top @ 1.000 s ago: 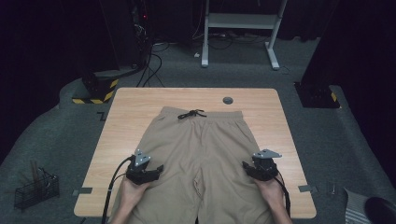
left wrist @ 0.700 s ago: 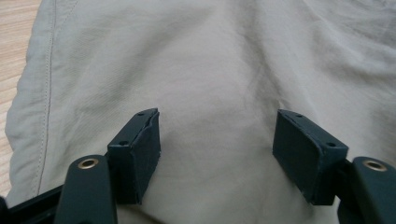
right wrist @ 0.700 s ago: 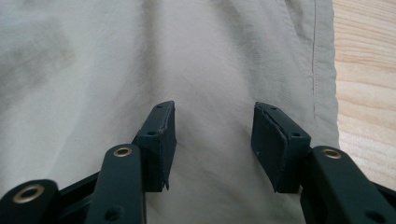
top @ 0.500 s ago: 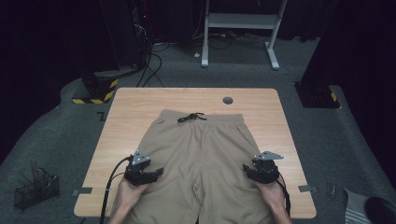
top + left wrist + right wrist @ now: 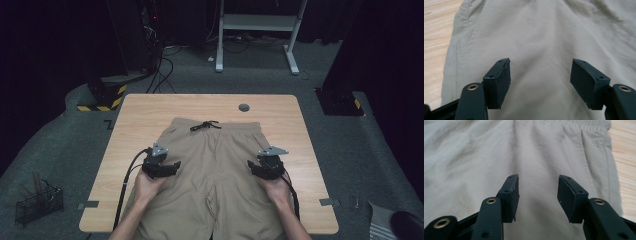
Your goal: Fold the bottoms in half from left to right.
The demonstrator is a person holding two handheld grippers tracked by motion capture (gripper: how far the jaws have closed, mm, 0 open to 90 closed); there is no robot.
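Beige shorts (image 5: 215,160) lie flat on the wooden table (image 5: 145,107), waistband at the far side with a dark drawstring bow (image 5: 205,125). My left gripper (image 5: 170,167) hovers over the shorts' left leg near the side seam. In the left gripper view my left gripper (image 5: 539,67) is open over smooth cloth (image 5: 544,35), with nothing between its pads. My right gripper (image 5: 256,168) is over the right leg. In the right gripper view my right gripper (image 5: 537,182) is open above the fabric (image 5: 474,157), near the side pocket seam (image 5: 607,157).
A round cable hole (image 5: 244,107) sits in the table behind the waistband. Bare wood runs along both sides of the shorts. On the floor are a wire basket (image 5: 37,202) at the left, a striped base (image 5: 102,97) and a white desk frame (image 5: 255,25) beyond.
Both grippers have moved forward over the shorts, away from the person and toward the waistband, and risen slightly. The shorts have not shifted.
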